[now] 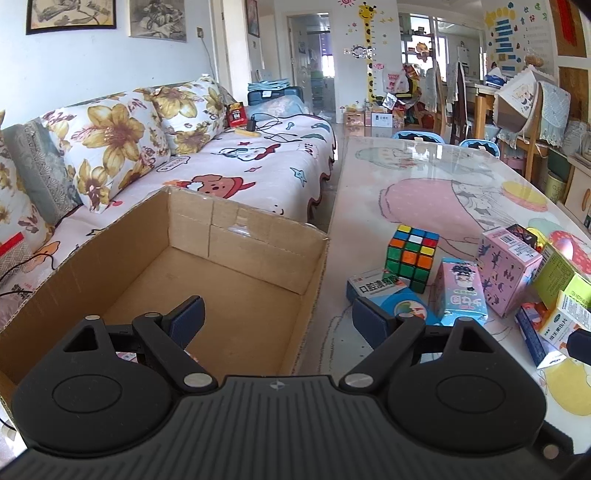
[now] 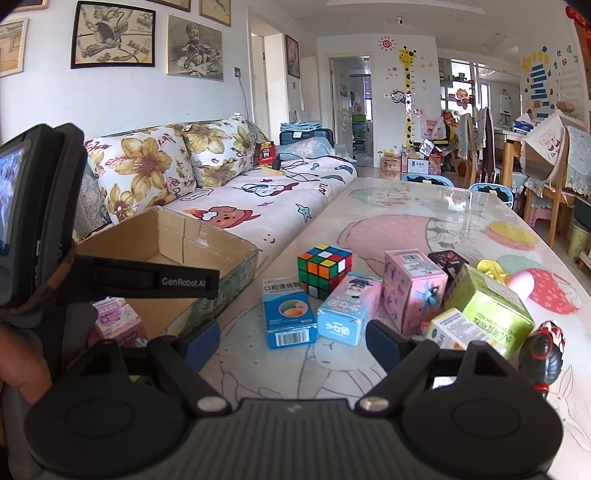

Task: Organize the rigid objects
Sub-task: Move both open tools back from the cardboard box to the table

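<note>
Left gripper and right gripper: jaws apart, empty. Corrugated cardboard box open; glossy Rubik's cube beside small cartons.

Family living room. Floral-cushioned sofa, framed drawings on wall. Giraffe height chart, cartoon-print worktop.
</note>
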A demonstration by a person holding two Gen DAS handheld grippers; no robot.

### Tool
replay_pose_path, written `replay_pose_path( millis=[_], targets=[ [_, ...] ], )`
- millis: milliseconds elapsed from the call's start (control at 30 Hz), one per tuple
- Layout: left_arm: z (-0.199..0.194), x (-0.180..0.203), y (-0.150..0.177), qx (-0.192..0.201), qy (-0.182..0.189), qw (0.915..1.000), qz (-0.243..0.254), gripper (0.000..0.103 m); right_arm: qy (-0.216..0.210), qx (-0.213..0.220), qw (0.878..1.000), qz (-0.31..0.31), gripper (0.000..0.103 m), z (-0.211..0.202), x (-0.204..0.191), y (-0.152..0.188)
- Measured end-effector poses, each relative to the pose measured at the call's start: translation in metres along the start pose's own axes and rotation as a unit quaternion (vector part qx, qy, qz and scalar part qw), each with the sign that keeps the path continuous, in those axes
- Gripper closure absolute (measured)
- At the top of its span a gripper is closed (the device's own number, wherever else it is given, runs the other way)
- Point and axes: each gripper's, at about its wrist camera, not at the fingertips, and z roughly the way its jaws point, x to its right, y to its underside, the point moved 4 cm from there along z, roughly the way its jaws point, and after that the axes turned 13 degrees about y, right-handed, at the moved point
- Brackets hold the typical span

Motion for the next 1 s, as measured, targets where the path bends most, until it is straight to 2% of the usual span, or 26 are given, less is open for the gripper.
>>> replay_pose_path(
  millis=[467,1000],
  targets=[
    [0.017,0.009,-0.001,0.0,0.025,0.9991,0.034,0.0,0.023,0.006,1.0,0.006,0.017,-0.001,0.031,0.006],
    [0.024,0.022,0.0,0.003,0.095,0.9941,0.052,0.0,0.073,0.016,0.996,0.048,0.016,-0.001,0.096,0.004]
  ],
)
